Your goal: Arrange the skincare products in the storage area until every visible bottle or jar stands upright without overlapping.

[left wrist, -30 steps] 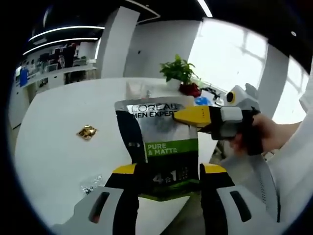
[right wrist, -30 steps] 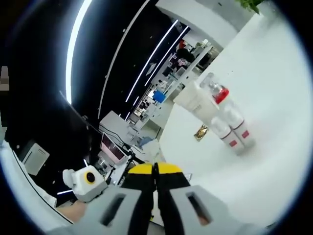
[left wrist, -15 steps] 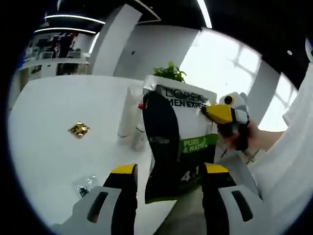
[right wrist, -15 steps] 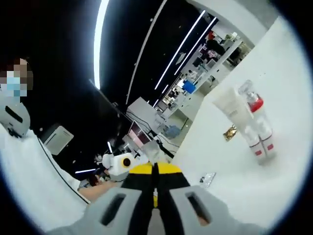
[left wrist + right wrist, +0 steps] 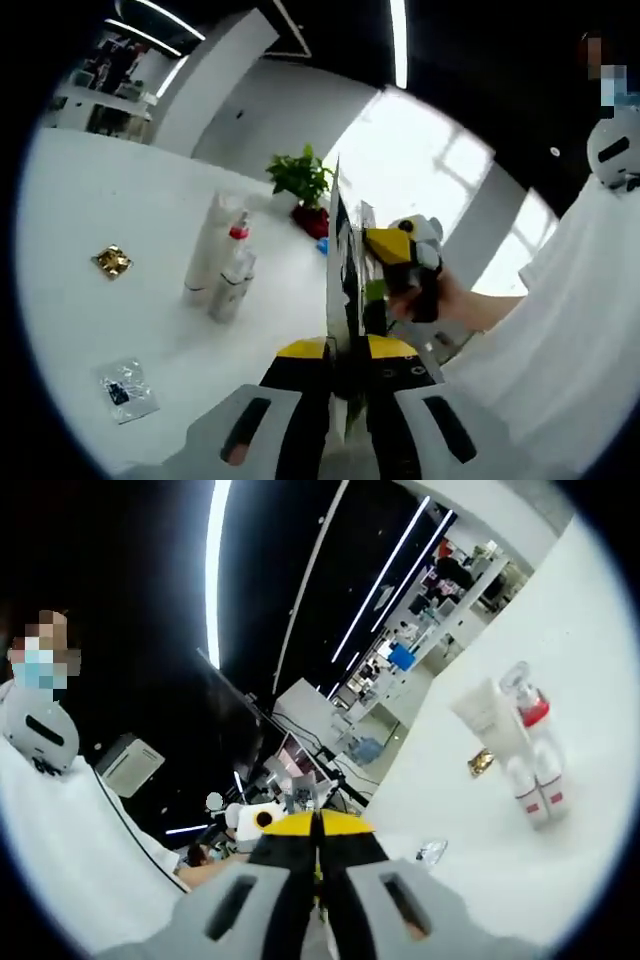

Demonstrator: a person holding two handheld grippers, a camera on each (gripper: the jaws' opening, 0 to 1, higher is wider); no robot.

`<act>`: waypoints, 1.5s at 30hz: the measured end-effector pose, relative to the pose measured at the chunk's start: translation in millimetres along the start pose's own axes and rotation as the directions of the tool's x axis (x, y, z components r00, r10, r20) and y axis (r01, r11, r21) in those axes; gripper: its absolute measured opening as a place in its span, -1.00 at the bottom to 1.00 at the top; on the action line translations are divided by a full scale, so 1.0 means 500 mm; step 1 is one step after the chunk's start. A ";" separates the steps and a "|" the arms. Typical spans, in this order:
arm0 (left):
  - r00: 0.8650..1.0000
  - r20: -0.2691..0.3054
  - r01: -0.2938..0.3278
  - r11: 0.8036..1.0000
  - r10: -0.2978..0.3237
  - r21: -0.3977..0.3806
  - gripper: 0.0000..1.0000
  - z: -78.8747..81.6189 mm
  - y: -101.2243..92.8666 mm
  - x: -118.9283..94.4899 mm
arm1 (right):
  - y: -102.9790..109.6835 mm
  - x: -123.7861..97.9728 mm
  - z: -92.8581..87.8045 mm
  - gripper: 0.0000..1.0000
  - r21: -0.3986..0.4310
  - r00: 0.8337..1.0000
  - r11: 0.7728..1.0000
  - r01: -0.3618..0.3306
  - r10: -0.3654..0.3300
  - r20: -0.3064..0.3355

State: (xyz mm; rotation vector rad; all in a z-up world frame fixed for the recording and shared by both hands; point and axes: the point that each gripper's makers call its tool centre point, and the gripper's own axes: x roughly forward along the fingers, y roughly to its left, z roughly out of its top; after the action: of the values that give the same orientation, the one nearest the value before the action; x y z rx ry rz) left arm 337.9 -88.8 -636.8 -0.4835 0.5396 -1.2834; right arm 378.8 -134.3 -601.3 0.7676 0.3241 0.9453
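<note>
A silver, black and green L'Oreal Men Expert pouch (image 5: 338, 270) is held up in the air, edge-on to the left gripper view. My left gripper (image 5: 346, 350) is shut on its lower part. My right gripper (image 5: 385, 243) comes in from the right, shut on the pouch's upper edge. In the right gripper view my right gripper (image 5: 316, 825) has its jaws pressed together on a thin sliver of the pouch. On the white table (image 5: 80, 200) stand a white tube (image 5: 204, 256) and a spray bottle (image 5: 234, 270) with a red collar. The same group of bottles (image 5: 520, 750) stands upright and close together.
A gold wrapper (image 5: 112, 261) and a clear packet (image 5: 125, 388) lie on the table to the left of the bottles. A potted plant (image 5: 300, 180) stands at the far edge. A person in white (image 5: 570, 330) is at the right. Shelves and desks (image 5: 400, 660) lie beyond.
The pouch has turned from face-on to edge-on and my left gripper's jaws have closed onto it. Both views have swung, so the bottles sit further left in the left gripper view.
</note>
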 end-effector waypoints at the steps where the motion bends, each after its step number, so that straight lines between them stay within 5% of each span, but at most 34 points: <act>1: 1.000 0.013 0.027 0.999 -0.026 -0.038 -0.97 0.004 -0.011 0.002 | -0.007 0.000 0.000 -0.98 -0.009 1.000 1.000 0.017 -0.017 0.000; 8: 0.996 0.069 0.061 0.996 -0.056 -0.067 -1.00 0.025 -0.025 0.003 | -0.030 -0.002 -0.007 -0.48 -0.044 0.997 0.996 0.074 -0.074 0.007; 15: 0.976 0.197 0.112 0.987 -0.089 -0.112 -1.00 0.084 -0.038 -0.007 | -0.002 0.006 -0.024 -0.44 0.060 0.998 0.998 -0.002 -0.002 0.065; 23: 0.962 0.260 0.125 0.982 -0.085 -0.139 -1.00 0.114 -0.033 -0.011 | 0.022 0.022 -0.048 -0.55 0.117 0.997 0.992 -0.049 0.042 0.061; 29: 0.961 0.270 0.110 0.982 -0.065 -0.155 -1.00 0.116 -0.023 -0.013 | 0.024 0.022 -0.042 -0.76 0.152 0.994 0.987 -0.062 0.048 0.095; 33: 0.957 0.286 0.103 0.977 -0.047 -0.186 -1.00 0.120 -0.013 -0.018 | 0.050 0.016 -0.025 -0.97 0.192 0.984 0.972 -0.137 0.112 0.136; 39: 0.947 0.315 0.133 0.972 -0.067 -0.192 -0.97 0.133 -0.024 -0.017 | 0.058 0.017 -0.017 -0.98 0.207 0.978 0.965 -0.159 0.126 0.164; 45: 0.962 0.262 0.127 0.972 -0.072 -0.200 -0.75 0.103 -0.023 -0.009 | 0.049 0.014 -0.012 -0.98 0.244 0.974 0.958 -0.153 0.105 0.201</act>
State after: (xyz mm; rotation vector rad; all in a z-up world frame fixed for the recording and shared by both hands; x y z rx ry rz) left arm 360.3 -84.9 -589.1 -0.8527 0.4441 -1.2414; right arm 364.8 -117.4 -587.5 1.1204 0.2373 0.9563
